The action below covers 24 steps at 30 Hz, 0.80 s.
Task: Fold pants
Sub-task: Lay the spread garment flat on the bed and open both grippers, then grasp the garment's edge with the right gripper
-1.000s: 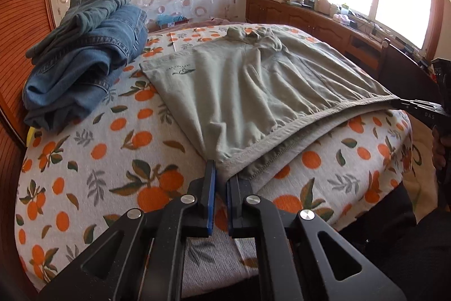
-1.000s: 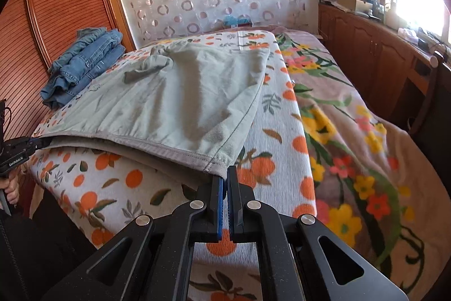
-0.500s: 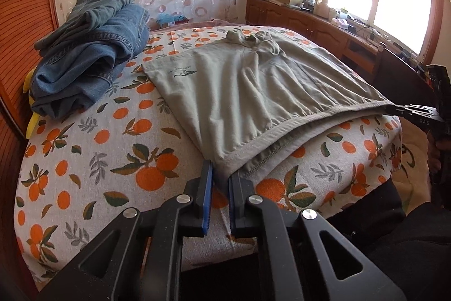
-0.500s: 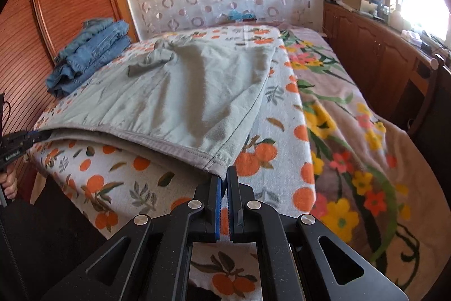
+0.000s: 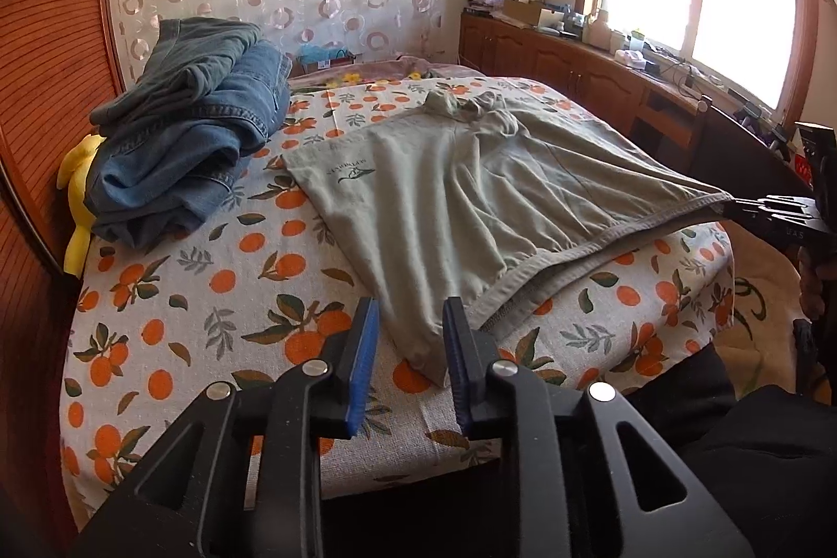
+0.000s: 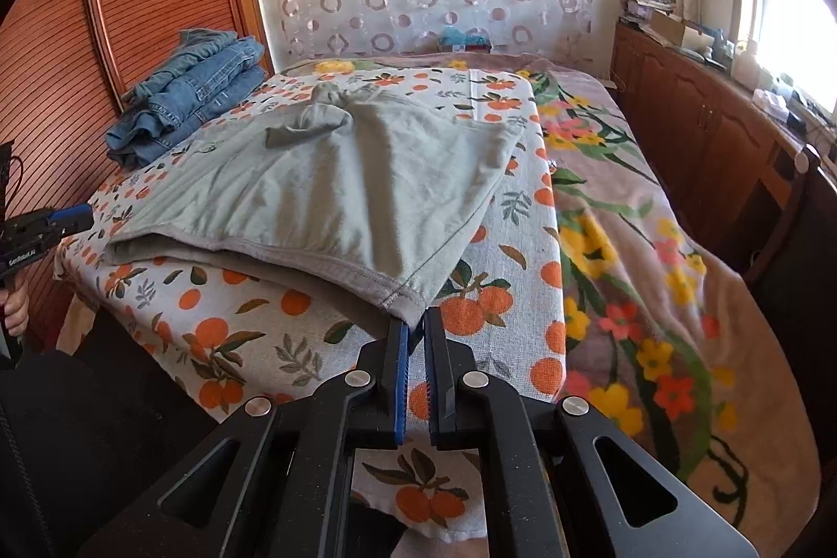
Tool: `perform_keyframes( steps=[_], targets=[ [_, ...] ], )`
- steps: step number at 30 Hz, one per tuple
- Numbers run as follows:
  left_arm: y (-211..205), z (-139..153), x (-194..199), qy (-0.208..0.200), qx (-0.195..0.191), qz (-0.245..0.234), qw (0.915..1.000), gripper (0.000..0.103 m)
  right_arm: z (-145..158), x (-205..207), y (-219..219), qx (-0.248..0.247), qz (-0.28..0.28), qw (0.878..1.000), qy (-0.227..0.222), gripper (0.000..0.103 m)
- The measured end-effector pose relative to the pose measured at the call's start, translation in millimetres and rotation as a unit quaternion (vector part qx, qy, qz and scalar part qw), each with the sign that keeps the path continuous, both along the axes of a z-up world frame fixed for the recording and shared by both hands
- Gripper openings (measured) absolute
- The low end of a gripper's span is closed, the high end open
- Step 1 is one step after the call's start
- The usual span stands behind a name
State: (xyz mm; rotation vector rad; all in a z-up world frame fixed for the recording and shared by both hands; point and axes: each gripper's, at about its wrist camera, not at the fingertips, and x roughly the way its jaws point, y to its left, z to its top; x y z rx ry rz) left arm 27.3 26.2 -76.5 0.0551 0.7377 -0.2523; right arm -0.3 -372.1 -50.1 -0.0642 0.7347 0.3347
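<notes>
Grey-green pants lie spread on the orange-print cloth of the bed, waistband toward me. My left gripper is open, its fingers either side of the near waistband corner, which rests on the cloth. My right gripper has its jaws slightly apart at the other waistband corner; the cloth edge lies just at the tips and no grip shows. The pants also show in the right wrist view. Each gripper shows in the other's view: the right, the left.
A stack of folded blue jeans lies at the far left by the wooden headboard, with a yellow item beside it. A floral blanket covers the bed's right side. Wooden cabinets run under the window.
My left gripper has opened and let go of the waistband corner, which dropped onto the bed. My right gripper's jaws have parted slightly. The pants now lie lower and flatter.
</notes>
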Motion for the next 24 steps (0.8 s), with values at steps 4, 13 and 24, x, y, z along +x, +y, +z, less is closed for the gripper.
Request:
perform_keyframes(
  steps=[4, 13, 24],
  targets=[
    [1.7, 2.8, 1.6, -0.004, -0.011, 0.002, 0.9999, 0.058, 9.7, -5.5, -2.5, -0.007, -0.004, 1.0, -0.012, 0.009],
    [-1.5, -4.2, 23.4, 0.002, -0.017, 0.011, 0.9998, 0.065, 6.0, -1.7, -4.6, 0.016, -0.021, 0.999, -0.022, 0.031],
    [-4.5, -40.1, 38.1, 0.054, -0.007, 0.016, 0.9984, 0.065, -40.5, 22.1, 2.9, 0.023, -0.062, 0.998, 0.024, 0.032]
  ],
)
